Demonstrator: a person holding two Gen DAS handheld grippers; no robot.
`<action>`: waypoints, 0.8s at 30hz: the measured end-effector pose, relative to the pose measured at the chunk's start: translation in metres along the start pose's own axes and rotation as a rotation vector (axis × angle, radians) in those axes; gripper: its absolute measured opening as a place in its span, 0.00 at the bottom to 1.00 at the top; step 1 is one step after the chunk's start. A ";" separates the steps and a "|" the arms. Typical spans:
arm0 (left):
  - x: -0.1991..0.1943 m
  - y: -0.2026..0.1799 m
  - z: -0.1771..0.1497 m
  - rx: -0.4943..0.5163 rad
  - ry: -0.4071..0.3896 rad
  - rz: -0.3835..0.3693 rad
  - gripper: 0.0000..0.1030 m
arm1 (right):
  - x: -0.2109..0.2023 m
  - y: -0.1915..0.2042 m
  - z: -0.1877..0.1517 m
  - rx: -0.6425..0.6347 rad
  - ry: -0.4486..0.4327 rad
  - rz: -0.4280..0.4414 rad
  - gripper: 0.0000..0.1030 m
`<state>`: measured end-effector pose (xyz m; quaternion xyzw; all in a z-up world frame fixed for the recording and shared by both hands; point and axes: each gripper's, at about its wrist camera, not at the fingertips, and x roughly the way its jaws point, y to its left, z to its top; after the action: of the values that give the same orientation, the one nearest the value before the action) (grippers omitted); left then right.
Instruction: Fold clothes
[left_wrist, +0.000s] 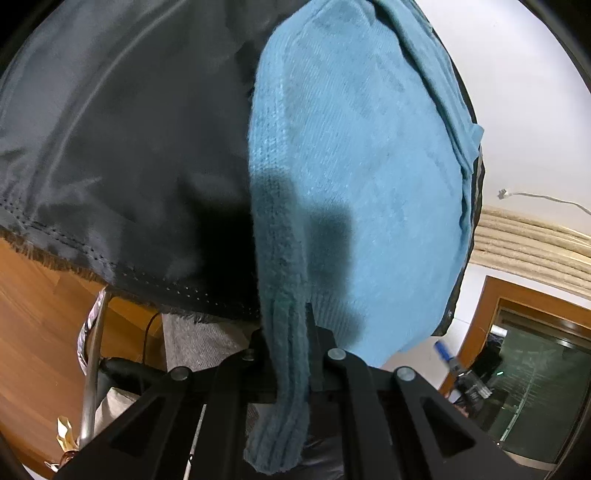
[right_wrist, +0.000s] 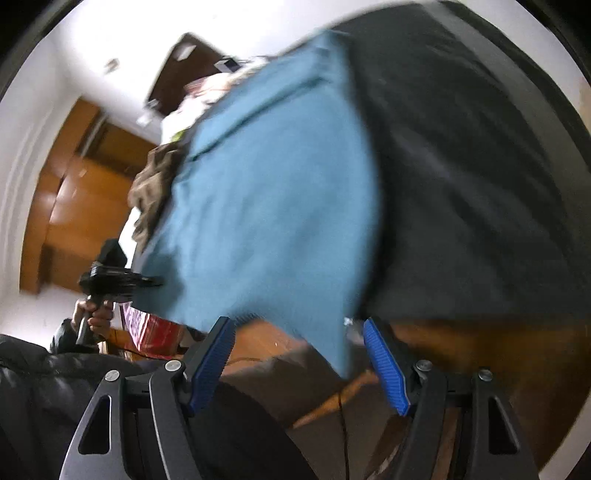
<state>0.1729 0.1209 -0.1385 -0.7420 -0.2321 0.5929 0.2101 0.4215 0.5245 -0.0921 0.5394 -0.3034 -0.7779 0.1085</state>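
Blue knit sweater (left_wrist: 354, 177) lies on the dark cloth-covered desk (left_wrist: 122, 147), its ribbed sleeve clamped in the left hand-held gripper (left_wrist: 291, 354) at 6 o'clock. The right hand-held gripper (right_wrist: 299, 354) gapes empty beside the hem. One-sided pulling could drag and bunch the sweater.

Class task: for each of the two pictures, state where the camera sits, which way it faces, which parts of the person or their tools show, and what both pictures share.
Left wrist: sits on the left hand-held gripper, looking along its fingers, shut on the blue sweater over dark fabric.
Right wrist: sits on the right hand-held gripper, jaws open around the sweater's hanging corner; a hand with the other gripper shows at left.
Shared: sweater, dark fabric.
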 end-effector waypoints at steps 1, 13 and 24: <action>-0.001 -0.002 0.000 0.004 -0.003 0.000 0.08 | -0.002 -0.012 -0.007 0.034 0.006 -0.006 0.72; -0.005 0.003 0.000 0.014 -0.016 0.015 0.08 | 0.055 -0.030 0.003 0.115 0.059 0.107 0.66; -0.006 0.003 0.006 0.026 -0.024 0.023 0.08 | 0.064 0.029 0.031 -0.059 0.114 0.189 0.24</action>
<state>0.1658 0.1151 -0.1368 -0.7346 -0.2183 0.6071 0.2100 0.3637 0.4811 -0.1173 0.5484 -0.3233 -0.7409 0.2140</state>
